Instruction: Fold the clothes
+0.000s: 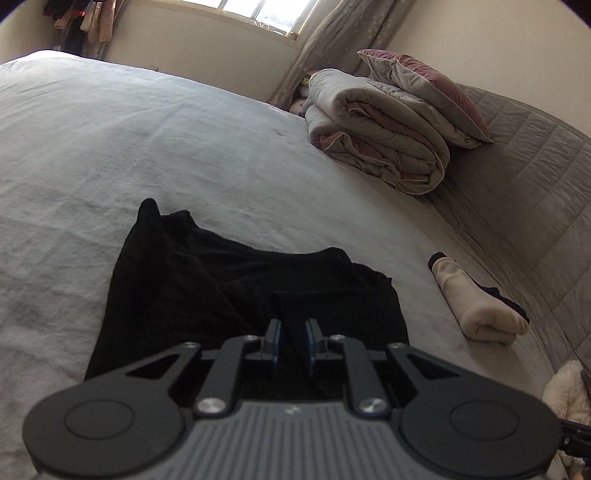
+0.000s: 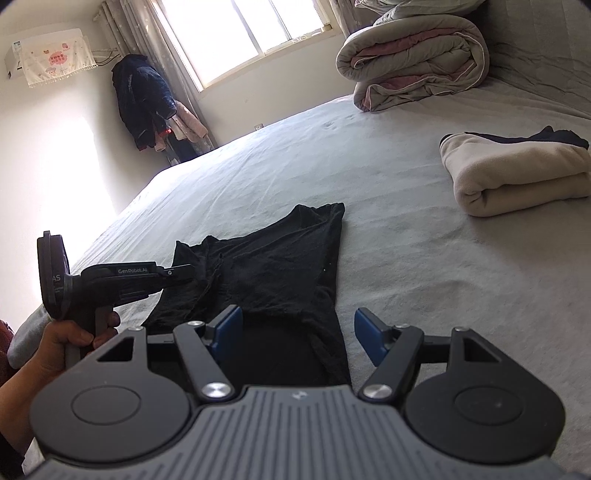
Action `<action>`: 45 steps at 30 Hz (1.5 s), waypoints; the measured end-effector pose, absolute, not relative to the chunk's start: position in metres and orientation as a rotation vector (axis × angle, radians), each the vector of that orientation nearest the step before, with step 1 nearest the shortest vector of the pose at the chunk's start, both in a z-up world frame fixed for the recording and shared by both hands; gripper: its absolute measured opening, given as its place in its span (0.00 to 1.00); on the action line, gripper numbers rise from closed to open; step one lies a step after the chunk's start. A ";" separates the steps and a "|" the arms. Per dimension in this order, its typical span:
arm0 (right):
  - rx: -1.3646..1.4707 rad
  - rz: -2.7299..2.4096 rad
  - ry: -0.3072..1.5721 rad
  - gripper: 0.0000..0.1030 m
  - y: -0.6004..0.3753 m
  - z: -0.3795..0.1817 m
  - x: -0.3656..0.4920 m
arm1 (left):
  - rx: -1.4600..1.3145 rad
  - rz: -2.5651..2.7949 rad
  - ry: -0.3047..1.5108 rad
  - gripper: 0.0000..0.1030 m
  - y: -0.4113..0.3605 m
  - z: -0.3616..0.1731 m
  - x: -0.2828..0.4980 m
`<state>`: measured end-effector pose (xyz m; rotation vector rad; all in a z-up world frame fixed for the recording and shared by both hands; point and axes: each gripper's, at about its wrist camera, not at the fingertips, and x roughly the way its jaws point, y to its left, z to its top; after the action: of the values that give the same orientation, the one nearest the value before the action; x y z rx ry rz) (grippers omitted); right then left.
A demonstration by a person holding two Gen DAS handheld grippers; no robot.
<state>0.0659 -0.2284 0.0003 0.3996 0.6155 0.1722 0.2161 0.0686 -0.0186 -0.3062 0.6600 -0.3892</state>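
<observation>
While a cream garment [image 2: 517, 177] lies folded, the black garment [image 2: 266, 273] is pinched by the left gripper [image 1: 293, 334], rumpled, beneath the spread-wide right gripper [image 2: 297, 334].

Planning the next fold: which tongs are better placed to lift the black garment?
Left tongs: already shut on the black fabric garment. Right tongs are open, gripping nothing.

A wide bed [image 2: 424, 258] under a pale grey sheet fills most of the room. At its far side a rolled quilt [image 1: 376, 129] carries a pink-backed pillow [image 1: 424, 92], against a quilted grey headboard [image 1: 535, 177]. Daylight pours through a window [image 2: 240, 33] with patterned curtains [image 2: 166, 55] (very bright, washing out the left wall). Coats [image 2: 147, 99] hang in the corner below a covered air conditioner [image 2: 51, 55].
</observation>
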 end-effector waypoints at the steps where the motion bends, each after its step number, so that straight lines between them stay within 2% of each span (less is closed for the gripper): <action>1: 0.400 0.172 0.617 0.69 -0.228 0.000 0.066 | -0.300 -0.413 0.671 0.28 0.066 -0.020 0.215; 5: 0.402 0.182 0.628 0.69 -0.226 -0.003 0.067 | -0.279 -0.374 0.684 0.28 0.075 -0.023 0.213; 8: 0.418 0.207 0.644 0.69 -0.223 -0.005 0.068 | -0.265 -0.248 0.679 0.33 0.097 -0.026 0.212; 12: 0.466 0.262 0.672 0.69 -0.216 -0.010 0.076 | -0.352 -0.181 0.678 0.30 0.132 -0.034 0.209; 15: 0.485 0.341 0.704 0.69 -0.199 -0.010 0.103 | -0.415 -0.201 0.669 0.28 0.145 -0.041 0.208; 18: 0.515 0.404 0.700 0.58 -0.182 -0.012 0.141 | -0.449 -0.229 0.665 0.24 0.148 -0.048 0.211; 20: 0.549 0.418 0.709 0.57 -0.173 -0.018 0.168 | -0.459 -0.220 0.658 0.24 0.148 -0.055 0.213; 29: 0.560 0.391 0.753 0.57 -0.125 -0.057 0.260 | -0.436 -0.191 0.595 0.24 0.144 -0.074 0.204; 31: 0.532 0.381 0.750 0.52 -0.114 -0.063 0.272 | -0.381 -0.181 0.603 0.24 0.139 -0.070 0.205; 33: 0.494 0.368 0.737 0.27 -0.104 -0.067 0.277 | -0.310 -0.167 0.611 0.24 0.130 -0.067 0.205; 35: 0.452 0.345 0.726 0.05 -0.096 -0.068 0.277 | -0.250 -0.141 0.615 0.14 0.122 -0.065 0.205; 36: 0.441 0.328 0.698 0.05 -0.095 -0.065 0.273 | -0.244 -0.135 0.618 0.03 0.121 -0.065 0.205; 37: 0.432 0.310 0.667 0.05 -0.094 -0.063 0.267 | -0.261 -0.129 0.620 0.02 0.122 -0.065 0.204; 41: 0.408 0.246 0.552 0.04 -0.101 -0.049 0.244 | -0.348 -0.087 0.637 0.01 0.133 -0.066 0.202; 45: 0.390 0.175 0.573 0.05 -0.110 -0.052 0.246 | -0.341 -0.070 0.666 0.03 0.133 -0.062 0.202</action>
<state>0.2465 -0.1098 -0.0520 0.3901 0.5731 0.1746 0.2017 0.1330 -0.0621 -0.3410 0.6659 -0.0700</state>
